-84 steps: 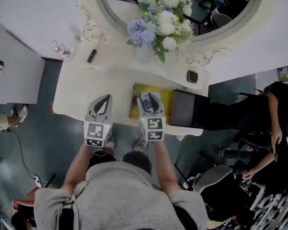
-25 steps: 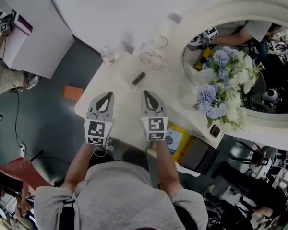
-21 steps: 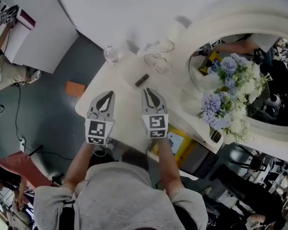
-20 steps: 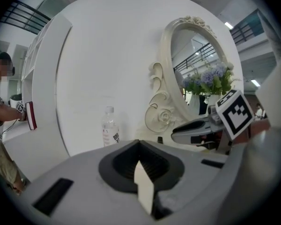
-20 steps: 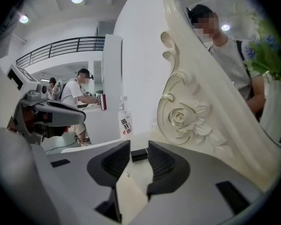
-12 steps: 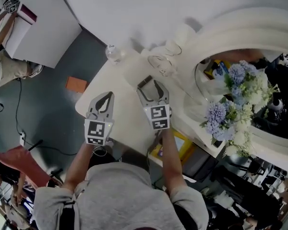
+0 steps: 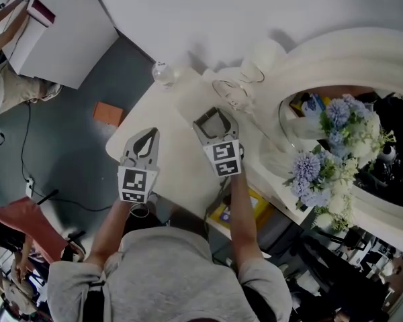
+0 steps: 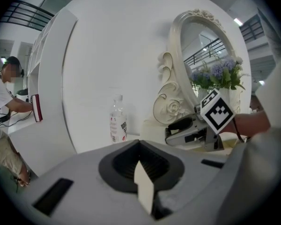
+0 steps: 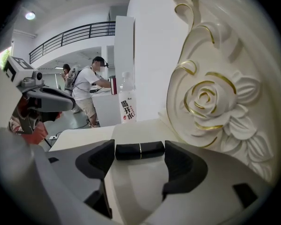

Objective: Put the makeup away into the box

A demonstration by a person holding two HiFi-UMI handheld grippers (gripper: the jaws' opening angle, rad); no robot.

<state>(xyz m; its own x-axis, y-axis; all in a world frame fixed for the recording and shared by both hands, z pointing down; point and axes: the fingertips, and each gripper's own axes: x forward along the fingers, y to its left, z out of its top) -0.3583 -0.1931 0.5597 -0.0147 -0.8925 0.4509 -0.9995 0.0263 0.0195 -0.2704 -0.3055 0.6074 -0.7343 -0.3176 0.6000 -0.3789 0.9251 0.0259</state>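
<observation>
The right gripper [image 7: 213,117] stands released: its jaws have just been opening and now gape wide, with the short black lipstick tube with a thin pale band round its middle [image 9: 139,151] lying crosswise between the two tips, each end just beside a pad but, as far as I can tell, not yet pressed. To take it well, I judge the jaws should settle low onto the cream dressing table [image 7: 166,154] and close slowly and evenly. The tube spans the gap end to end, so a lopsided squeeze could pop it out or roll it towards the carved cream mirror frame with gold-edged rose [image 9: 210,104] at three o'clock. The tube itself looks smooth, hard and glossy, likely slippery, and it lies flat near the table's far end. The clear plastic water bottle with a white label [image 9: 127,104] stands beyond it at eleven o'clock. The left gripper [image 7: 143,141], at eight o'clock of the right one, is clenched on nothing and hangs over the table's near corner. At six o'clock, under the right forearm, a yellow flat shape [image 7: 221,215] shows at the table's edge, perhaps the box; I cannot be sure.
</observation>
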